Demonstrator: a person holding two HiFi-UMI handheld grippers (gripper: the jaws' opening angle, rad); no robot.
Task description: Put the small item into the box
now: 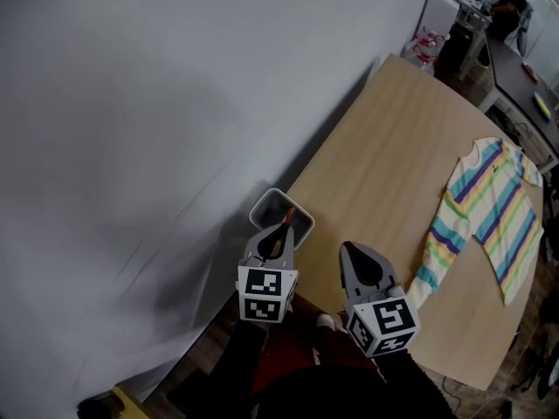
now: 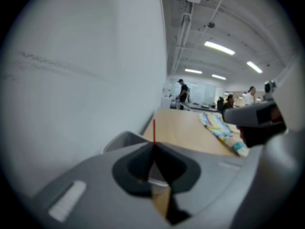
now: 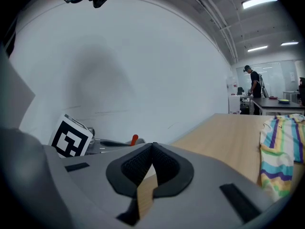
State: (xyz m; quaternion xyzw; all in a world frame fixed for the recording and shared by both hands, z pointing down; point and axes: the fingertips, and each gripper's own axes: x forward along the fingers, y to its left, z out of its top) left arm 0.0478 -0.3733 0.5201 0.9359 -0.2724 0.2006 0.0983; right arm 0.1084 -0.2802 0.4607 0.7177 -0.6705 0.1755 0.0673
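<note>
Left jaws: left gripper [image 2: 153,146] clenched on thin red stick [image 2: 153,130], tips meeting.
Stick: pinched low, poking out past the tips, over the mouth of the box [image 1: 265,206] in head view.
Right jaws: right gripper [image 3: 152,145] pressed together, nothing between, just beside the left.
Box: open, at worktop [image 1: 393,147] corner by the wall [image 1: 157,103].
Beyond: striped sweater [image 1: 493,208] flat on worktop, well apart.

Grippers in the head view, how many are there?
2. The left gripper is at the grey box on the table corner, shut on a thin red item. The right gripper is beside it, shut, empty.
</note>
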